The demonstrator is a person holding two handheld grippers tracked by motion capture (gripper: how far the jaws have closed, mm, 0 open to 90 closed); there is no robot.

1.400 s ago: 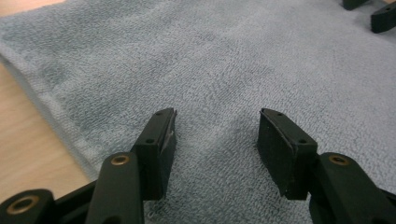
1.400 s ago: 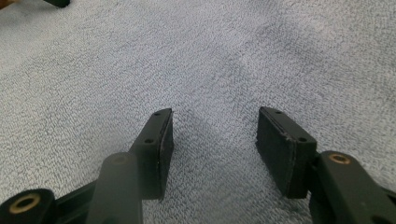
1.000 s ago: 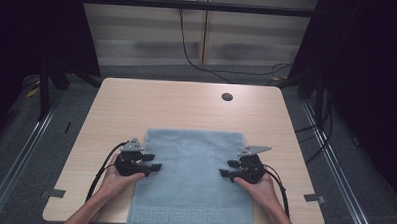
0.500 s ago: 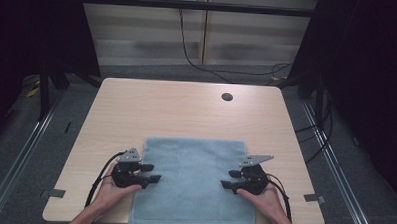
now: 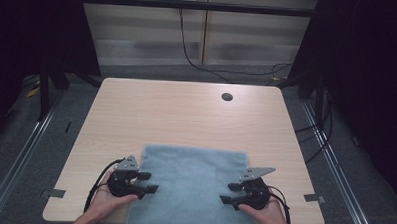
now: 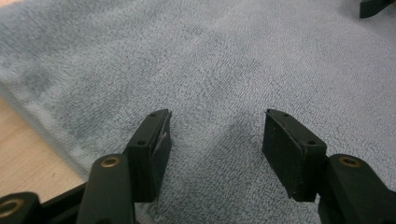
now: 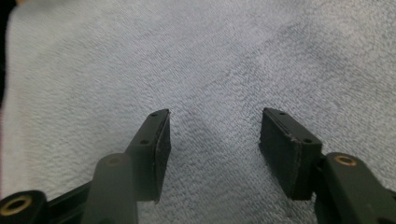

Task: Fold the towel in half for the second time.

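Dragged back toward the near edge of the worktop (image 5: 186, 111) in the last second — towel (image 5: 191, 184) now hanging over it, left tongs (image 5: 149, 183) and right tongs (image 5: 228, 193) both spread apart over the cloth, gripping nothing — probably lining up a fold.

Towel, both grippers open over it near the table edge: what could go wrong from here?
1. The towel already hangs over the near edge of the table; another pull toward the person could slide it off.
2. The left gripper and right gripper are open over flat cloth, in from the side edges. Closing here may pinch only a small pleat, or nothing.
3. The grippers sit at slightly different depths in the high view, so a lift could come up skewed.
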